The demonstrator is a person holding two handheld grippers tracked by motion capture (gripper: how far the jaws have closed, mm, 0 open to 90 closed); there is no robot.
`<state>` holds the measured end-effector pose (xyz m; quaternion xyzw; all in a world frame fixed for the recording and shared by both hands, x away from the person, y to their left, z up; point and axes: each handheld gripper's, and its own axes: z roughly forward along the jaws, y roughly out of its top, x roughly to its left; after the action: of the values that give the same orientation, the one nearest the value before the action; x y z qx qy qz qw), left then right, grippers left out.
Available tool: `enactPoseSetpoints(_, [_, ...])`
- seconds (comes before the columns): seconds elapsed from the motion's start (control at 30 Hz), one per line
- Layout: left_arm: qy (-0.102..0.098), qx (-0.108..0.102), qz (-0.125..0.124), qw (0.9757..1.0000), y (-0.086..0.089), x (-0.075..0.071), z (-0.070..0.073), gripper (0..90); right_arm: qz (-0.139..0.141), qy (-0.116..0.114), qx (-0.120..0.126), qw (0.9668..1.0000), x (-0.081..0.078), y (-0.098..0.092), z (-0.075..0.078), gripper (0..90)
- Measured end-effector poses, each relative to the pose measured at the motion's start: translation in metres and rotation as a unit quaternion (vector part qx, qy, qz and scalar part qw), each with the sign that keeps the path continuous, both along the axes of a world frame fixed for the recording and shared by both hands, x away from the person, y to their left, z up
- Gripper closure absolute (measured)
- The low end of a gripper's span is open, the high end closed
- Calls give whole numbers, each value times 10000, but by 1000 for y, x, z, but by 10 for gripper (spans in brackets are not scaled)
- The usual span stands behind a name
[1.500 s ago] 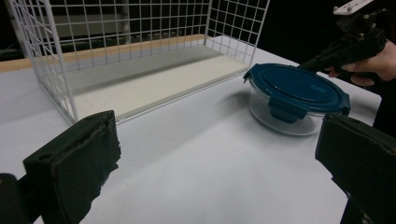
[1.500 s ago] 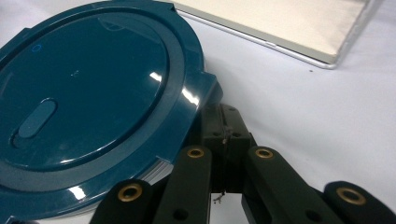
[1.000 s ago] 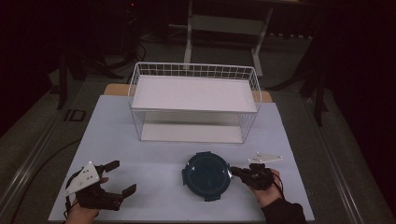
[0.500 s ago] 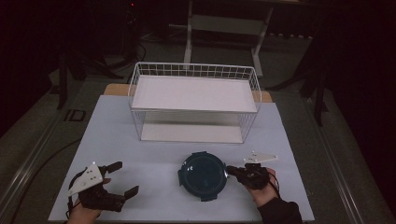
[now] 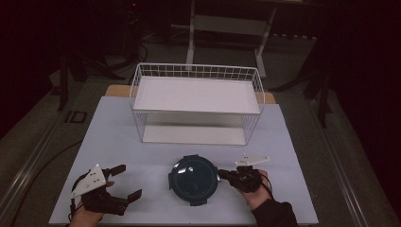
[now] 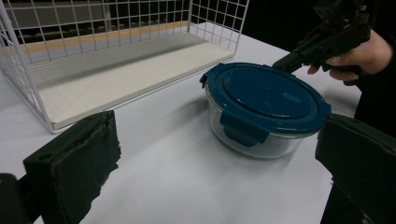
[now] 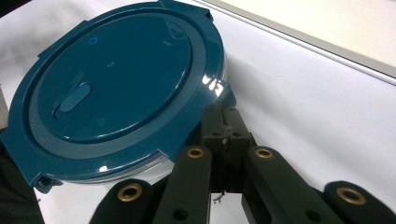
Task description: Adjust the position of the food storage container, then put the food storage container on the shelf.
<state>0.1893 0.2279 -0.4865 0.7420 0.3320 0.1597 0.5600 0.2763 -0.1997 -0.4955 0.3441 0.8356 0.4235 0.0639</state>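
- A round glass container [image 5: 194, 180] with a dark blue clip-on lid [image 7: 116, 79] is seen standing upright on the white tabletop [image 5: 137, 146], near its front edge and roughly midway between the two tongs.
- The right tongs [image 5: 227, 174] are held at the container's right side; in the right gripper view their jaws are pressed together, with the tips touching the rim of the lid by one of its clips. Whether anything is pinched between them cannot be told.
- The left tongs [image 5: 124, 181] are held well to the left of the container, apart from it, with the jaws spread wide; in the left gripper view the container is framed between the two pads [image 6: 77, 163] without contact.
- A white wire basket [image 5: 196, 101] with a flat white base is placed behind the container, toward the far side of the tabletop.
- A dark floor and metal furniture legs [image 5: 191, 28] are visible beyond the tabletop.
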Motion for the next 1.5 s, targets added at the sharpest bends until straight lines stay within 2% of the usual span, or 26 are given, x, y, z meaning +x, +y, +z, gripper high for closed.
enactPoseSetpoints(0.1, [12, -17, -20, 10000, 0, 0, 0, 0, 31, -7, 8, 10000, 0, 3, 0, 900])
enactPoseSetpoints(0.23, [0, -123, -76, 9999, 1, -1, 1, 0, -12, -157, -63, 9999, -3, 2, 2, 891])
enactPoseSetpoints(0.3, [-47, -284, -222, 9993, 0, -1, 1, 0, -65, -239, -10, 9997, -4, -1, 5, 802])
enactPoseSetpoints(0.33, [-78, -262, -263, 9993, -1, -2, 2, 0, -89, -250, 28, 9996, -5, -3, 7, 797])
enactPoseSetpoints(0.4, [-99, -210, -270, 9994, -3, -2, 3, 0, -135, -335, 106, 9993, -6, -7, 10, 723])
enactPoseSetpoints(0.43, [-44, -216, -356, 9991, -7, -4, 5, 0, -149, -373, 175, 9990, -7, -8, 12, 709])
enactPoseSetpoints(0.5, [-15, -159, -374, 9992, -11, -4, 6, 0, -157, -403, 217, 9988, -8, -9, 14, 680])
enactPoseSetpoints(0.53, [32, -151, -380, 9992, -13, -4, 8, 0, -121, -463, 348, 9982, -10, -10, 19, 566])
enactPoseSetpoints(0.6, [199, -207, -418, 9987, -16, -3, 12, 0, -104, -590, 450, 9972, -14, -10, 25, 479])
enactPoseSetpoints(0.63, [199, -207, -418, 9987, -16, -3, 12, 0, -104, -590, 450, 9972, -14, -10, 25, 479])
enactPoseSetpoints(0.67, [258, -301, -410, 9984, -18, -1, 17, 0, -87, -733, 599, 9955, -19, -9, 31, 338])
enactPoseSetpoints(0.7, [258, -301, -410, 9984, -18, -1, 17, 0, -87, -733, 599, 9955, -19, -9, 31, 338])
enactPoseSetpoints(0.83, [287, -258, -404, 9984, -26, 0, 25, 0, -48, -867, 882, 9923, -22, -10, 39, 174])
enactPoseSetpoints(0.87, [324, -251, -428, 9982, -28, 0, 25, 0, -80, -962, 961, 9907, -23, -10, 42, 140])
enactPoseSetpoints(0.97, [401, -212, -331, 9984, -34, 2, 27, 0, 50, -1039, 1063, 9889, -24, -12, 45, 140])
enactPoseSetpoints(1.0, [565, -284, -295, 9976, -37, 5, 27, 0, 21, -1143, 1013, 9883, -24, -13, 47, 140])
enactPoseSetpoints(1.03, [565, -284, -295, 9976, -37, 5, 27, 0, 21, -1143, 1013, 9883, -24, -13, 47, 140])
enactPoseSetpoints(1.1, [728, -330, -248, 9965, -41, 9, 28, 0, 48, -1234, 1013, 9872, -24, -15, 49, 150])
enactPoseSetpoints(1.13, [761, -362, -231, 9962, -43, 10, 29, 0, 150, -1266, 1117, 9855, -23, -17, 50, 162])
enactPoseSetpoints(1.23, [817, -304, -194, 9960, -46, 13, 31, 0, 119, -1315, 1111, 9850, -24, -17, 50, 162])
enactPoseSetpoints(1.27, [960, -282, -184, 9948, -50, 17, 32, 0, 149, -1378, 1066, 9846, -24, -16, 51, 162])
enactPoseSetpoints(1.33, [1108, -254, -204, 9933, -54, 22, 31, 0, 196, -1436, 994, 9844, -25, -14, 49, 153])
enactPoseSetpoints(1.37, [1232, -194, -143, 9921, -59, 26, 28, 0, 197, -1435, 1028, 9841, -27, -14, 47, 142])
enactPoseSetpoints(1.43, [1272, -144, -63, 9918, -61, 29, 26, 0, 154, -1428, 1016, 9844, -28, -14, 47, 139])
enactPoseSetpoints(1.5, [1320, -138, 42, 9911, -63, 33, 22, 0, 144, -1299, 1029, 9861, -28, -14, 45, 120])
